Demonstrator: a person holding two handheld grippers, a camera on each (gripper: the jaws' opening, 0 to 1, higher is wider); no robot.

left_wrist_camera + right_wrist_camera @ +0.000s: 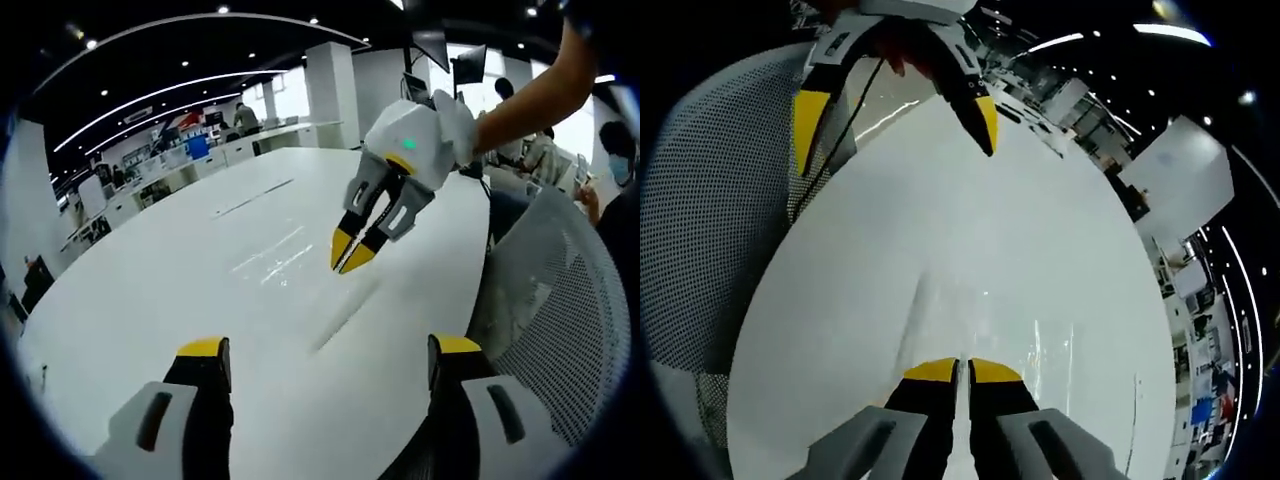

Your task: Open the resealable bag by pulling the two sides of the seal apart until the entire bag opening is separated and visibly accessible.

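My left gripper [330,347] is open, its yellow-tipped jaws spread wide over the white table [200,280]. In the left gripper view, my right gripper [349,256] hangs just above the table ahead, tips pointing down and closed together. In the right gripper view its own jaws [963,372] meet, with nothing visible between them. The left gripper [898,115] faces it from the top of that view, jaws apart. A faint pale streak [345,320] lies on the table between the two grippers. I cannot tell whether it is a clear bag's edge or a shadow.
A grey mesh chair back [560,300] stands against the table's near edge [710,200]. A person's bare arm [530,90] holds the right gripper. Other people [615,150] sit at the far right, and office desks [200,150] line the background.
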